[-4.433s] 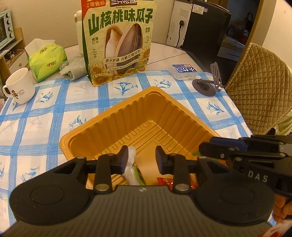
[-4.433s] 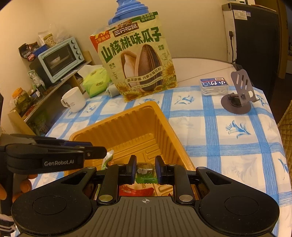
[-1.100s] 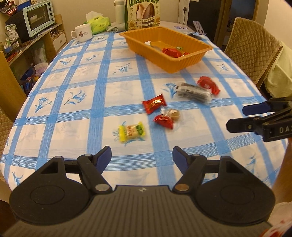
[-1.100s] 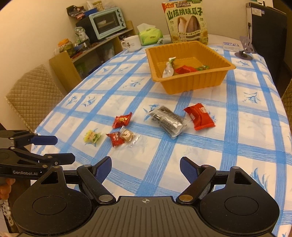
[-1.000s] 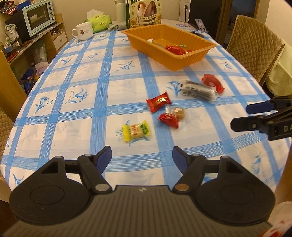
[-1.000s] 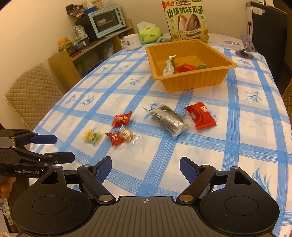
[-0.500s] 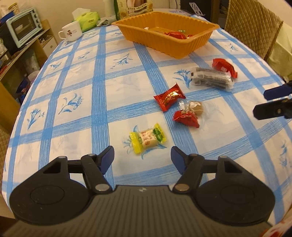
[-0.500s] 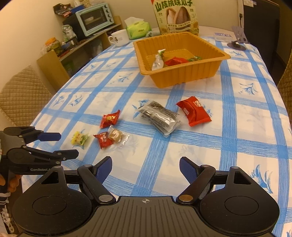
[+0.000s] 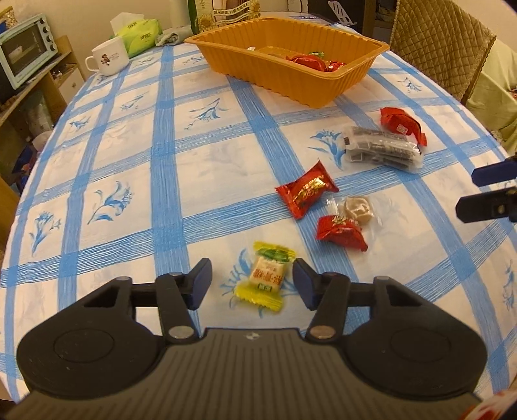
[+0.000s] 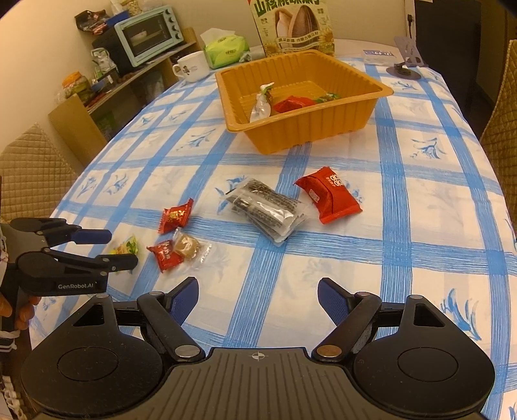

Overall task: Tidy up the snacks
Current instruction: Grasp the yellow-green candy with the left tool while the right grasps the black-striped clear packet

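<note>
A yellow-and-green wrapped candy (image 9: 266, 276) lies on the blue-checked tablecloth between the fingers of my left gripper (image 9: 252, 282), whose jaws are closing; the pads do not touch it. Just beyond lie two red candies (image 9: 305, 190) (image 9: 341, 231), a clear-wrapped brown sweet (image 9: 357, 208), a dark clear packet (image 9: 381, 150) and a red packet (image 9: 400, 124). The orange tray (image 9: 310, 93) at the far end holds several snacks. My right gripper (image 10: 258, 299) stands open above bare cloth, short of the dark packet (image 10: 268, 208) and the red packet (image 10: 329, 194).
A white mug (image 9: 108, 59), a green tissue pack (image 9: 139, 30) and a sunflower-seed bag (image 10: 292, 26) stand behind the tray. A shelf with a toaster oven (image 10: 147, 32) is at the left. Quilted chairs (image 9: 436, 45) flank the table. A phone stand (image 10: 408, 59) sits far right.
My left gripper moved forward and down over the yellow candy, and its jaws narrowed around it. The right gripper stayed about where it was, still open.
</note>
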Demonstrator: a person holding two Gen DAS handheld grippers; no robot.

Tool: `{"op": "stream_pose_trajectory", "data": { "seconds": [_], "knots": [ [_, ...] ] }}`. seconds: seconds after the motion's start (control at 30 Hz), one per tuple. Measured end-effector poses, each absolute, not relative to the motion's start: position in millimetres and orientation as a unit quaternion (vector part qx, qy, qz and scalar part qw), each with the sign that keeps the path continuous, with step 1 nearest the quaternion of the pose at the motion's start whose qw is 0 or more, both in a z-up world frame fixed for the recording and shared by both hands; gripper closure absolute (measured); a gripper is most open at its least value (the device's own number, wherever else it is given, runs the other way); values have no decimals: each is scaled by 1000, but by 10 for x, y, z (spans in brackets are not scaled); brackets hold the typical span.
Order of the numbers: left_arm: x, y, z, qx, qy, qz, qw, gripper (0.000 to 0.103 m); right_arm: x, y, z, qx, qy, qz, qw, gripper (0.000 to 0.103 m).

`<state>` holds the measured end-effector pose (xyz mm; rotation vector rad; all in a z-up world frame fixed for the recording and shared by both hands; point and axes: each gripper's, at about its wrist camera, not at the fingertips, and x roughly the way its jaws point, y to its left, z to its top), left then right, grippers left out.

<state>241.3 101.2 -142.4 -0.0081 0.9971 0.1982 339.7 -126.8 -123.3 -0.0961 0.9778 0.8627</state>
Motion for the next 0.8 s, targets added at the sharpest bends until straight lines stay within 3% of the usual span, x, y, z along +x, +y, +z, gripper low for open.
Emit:
{"op": "stream_pose_trajectory", "data": {
  "seconds": [0.23,0.37,0.63,0.8],
  "knots": [
    [2422,1027,-1416,-28,477,68,876,84,3422,-1206,-1233,-50,449,401,797,22],
    [2393,1089,-1406,-39,479,80,873,85,3509,-1148,-1207,-60,432,412,800,23],
    [2180,1417,-1301,-79,470,134,869,85,3755,-946,-1197,-106,379,465,793,38],
    [2038,1567,-1261,-97,467,166,863,85,3869,-735,-1269,-157,363,501,770,39]
  ]
}}
